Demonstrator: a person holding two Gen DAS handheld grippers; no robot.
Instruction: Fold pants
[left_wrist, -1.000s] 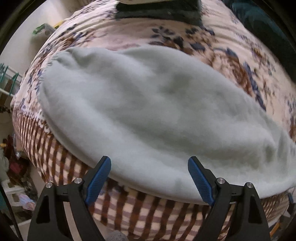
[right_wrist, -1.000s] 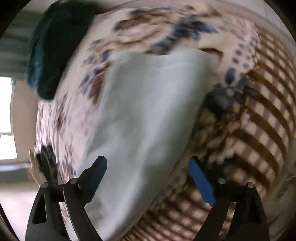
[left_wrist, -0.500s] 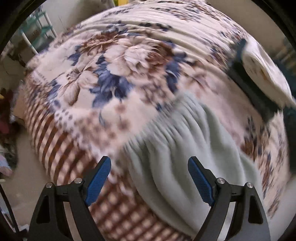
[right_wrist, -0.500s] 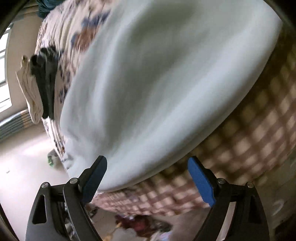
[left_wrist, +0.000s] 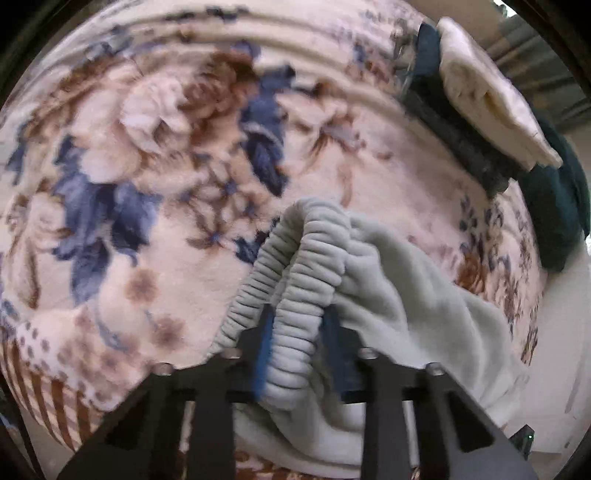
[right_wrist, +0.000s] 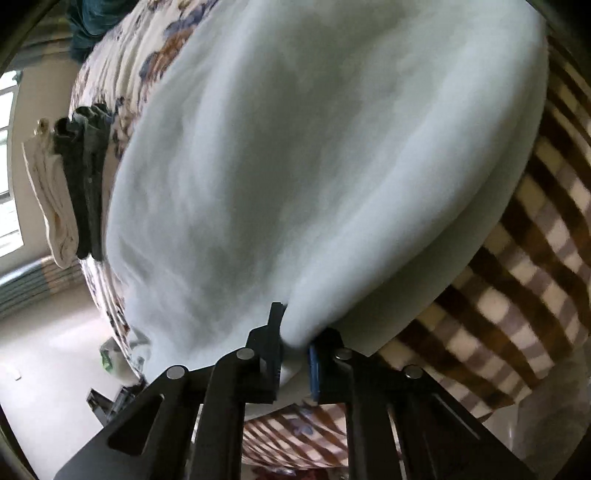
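The pale grey pants (left_wrist: 388, 280) lie along the near edge of the bed, on its floral blanket (left_wrist: 147, 155), one end at each gripper. The left gripper (left_wrist: 295, 354) has just clamped its jaws on the gathered elastic waistband (left_wrist: 295, 295), which bunches up between the blue pads. The right gripper (right_wrist: 293, 350) has just pinched shut on the far end of the pants (right_wrist: 314, 166), at the fabric's edge over the checked border (right_wrist: 517, 295). The long axis runs from one gripper to the other, so I judge the coming fold brings one held end over toward the other, each hand at its own end
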